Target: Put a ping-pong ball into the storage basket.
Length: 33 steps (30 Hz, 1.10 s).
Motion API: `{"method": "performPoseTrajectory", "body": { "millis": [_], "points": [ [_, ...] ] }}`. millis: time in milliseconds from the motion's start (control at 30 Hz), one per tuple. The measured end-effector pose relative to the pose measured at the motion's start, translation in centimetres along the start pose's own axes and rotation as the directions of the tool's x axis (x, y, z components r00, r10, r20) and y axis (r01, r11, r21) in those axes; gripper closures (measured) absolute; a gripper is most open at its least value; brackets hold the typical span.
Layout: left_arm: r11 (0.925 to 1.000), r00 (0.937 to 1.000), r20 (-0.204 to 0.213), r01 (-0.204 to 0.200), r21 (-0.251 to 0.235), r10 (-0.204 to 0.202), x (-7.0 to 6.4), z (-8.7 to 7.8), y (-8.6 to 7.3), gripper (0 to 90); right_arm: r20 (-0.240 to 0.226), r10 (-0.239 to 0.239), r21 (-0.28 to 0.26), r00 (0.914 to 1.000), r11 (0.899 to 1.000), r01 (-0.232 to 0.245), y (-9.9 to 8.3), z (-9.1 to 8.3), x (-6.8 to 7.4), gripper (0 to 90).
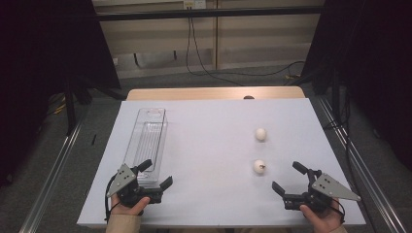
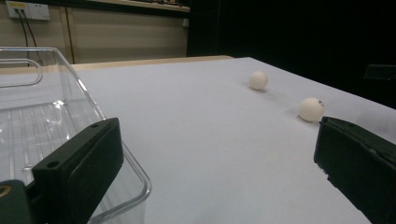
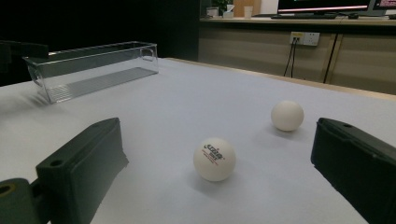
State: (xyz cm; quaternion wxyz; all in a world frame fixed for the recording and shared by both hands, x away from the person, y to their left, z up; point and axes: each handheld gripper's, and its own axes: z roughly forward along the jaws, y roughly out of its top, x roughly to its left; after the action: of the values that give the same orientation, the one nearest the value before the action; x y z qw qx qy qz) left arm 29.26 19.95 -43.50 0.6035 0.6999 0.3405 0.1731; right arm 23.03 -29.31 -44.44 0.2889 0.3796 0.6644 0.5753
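The right gripper [image 1: 290,179] sits released on the near right of the worktop [image 1: 209,126], jaws wide, aimed at the nearer ball [image 1: 259,166]; a second ball [image 1: 261,134] lies farther off. The left gripper [image 1: 154,175], also released, rests at the near end of the clear box [image 1: 147,141] on the left. The main risk is that a light ball will probably roll if one jaw touches it first, perhaps toward the far ball or off the worktop. A hard squeeze could also pop it out sideways.
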Motion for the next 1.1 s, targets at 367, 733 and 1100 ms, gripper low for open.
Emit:
{"method": "performPoseTrajectory", "body": {
  "millis": [367,733,1100],
  "points": [
    [0.9999,0.9999,0.013,-0.004,0.016,0.004,-0.5,0.9,0.1,1.3,-0.001,0.004,-0.004,1.0000,1.000,-0.004,0.1,-0.1,-0.2,2.2],
    [0.9991,0.9996,0.024,-0.015,0.041,0.014,-1.1,1.9,0.1,1.4,-0.004,0.002,-0.003,1.0000,1.000,-0.002,0.1,-0.1,-0.2,2.4],
    [0.9973,0.9987,0.044,-0.029,0.068,0.026,-1.5,2.9,0.3,1.5,-0.013,-0.003,-0.001,0.9999,1.000,0.003,0.1,0.0,-0.1,2.4]
  ]
}}
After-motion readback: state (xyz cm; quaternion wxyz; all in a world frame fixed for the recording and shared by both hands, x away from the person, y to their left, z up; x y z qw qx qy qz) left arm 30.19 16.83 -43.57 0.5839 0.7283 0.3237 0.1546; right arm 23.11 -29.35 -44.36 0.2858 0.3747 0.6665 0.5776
